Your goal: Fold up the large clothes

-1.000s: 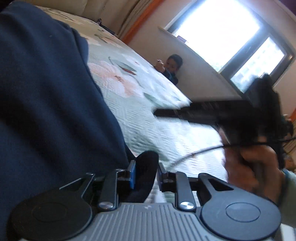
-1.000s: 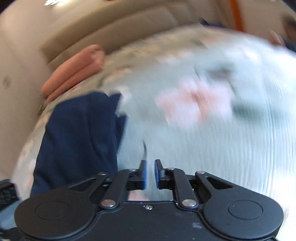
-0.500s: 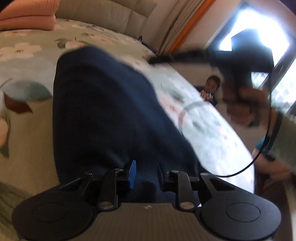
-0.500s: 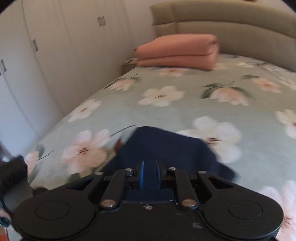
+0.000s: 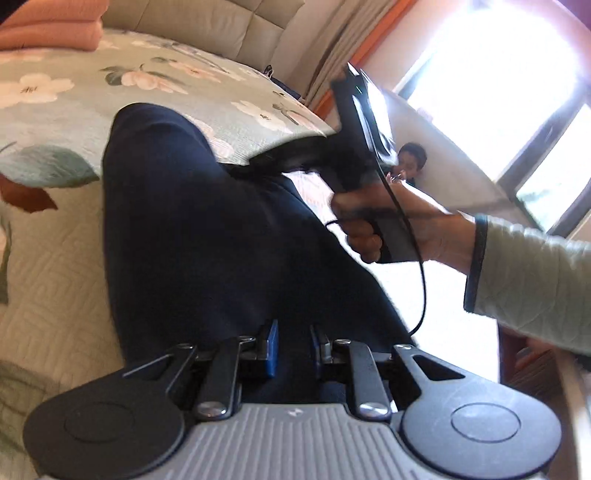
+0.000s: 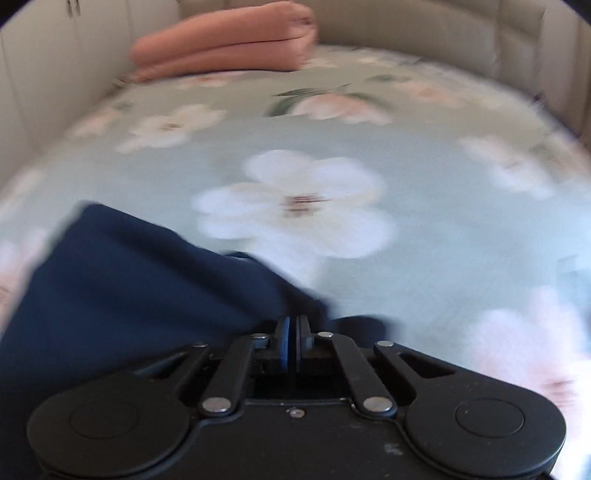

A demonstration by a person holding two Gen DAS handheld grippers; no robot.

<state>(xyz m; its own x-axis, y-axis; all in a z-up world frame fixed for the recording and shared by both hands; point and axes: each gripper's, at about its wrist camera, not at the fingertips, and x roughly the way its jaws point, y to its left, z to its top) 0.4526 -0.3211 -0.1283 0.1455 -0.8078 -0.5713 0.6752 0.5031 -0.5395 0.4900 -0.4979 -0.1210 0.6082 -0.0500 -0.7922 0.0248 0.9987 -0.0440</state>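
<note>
A dark navy garment (image 5: 207, 236) lies stretched along the floral bed cover, from my left gripper (image 5: 291, 347) to the far end. The left jaws stand a little apart with the navy cloth between them, gripping its near edge. In the left wrist view the right gripper body (image 5: 354, 147) sits in a hand at the garment's far end. In the right wrist view my right gripper (image 6: 294, 339) has its blue pads pressed together on the navy garment's (image 6: 129, 280) edge. The cloth spreads to the left below it.
The bed (image 6: 369, 177) has a pale green quilt with white flowers. A folded salmon blanket (image 6: 229, 48) lies by the beige headboard (image 5: 207, 29). A bright window (image 5: 498, 74) and a child (image 5: 412, 162) are beyond the bed's right side.
The right gripper has swung down from above the bed to the garment's far end and closed on it. The left gripper keeps its hold while the garment has stretched out.
</note>
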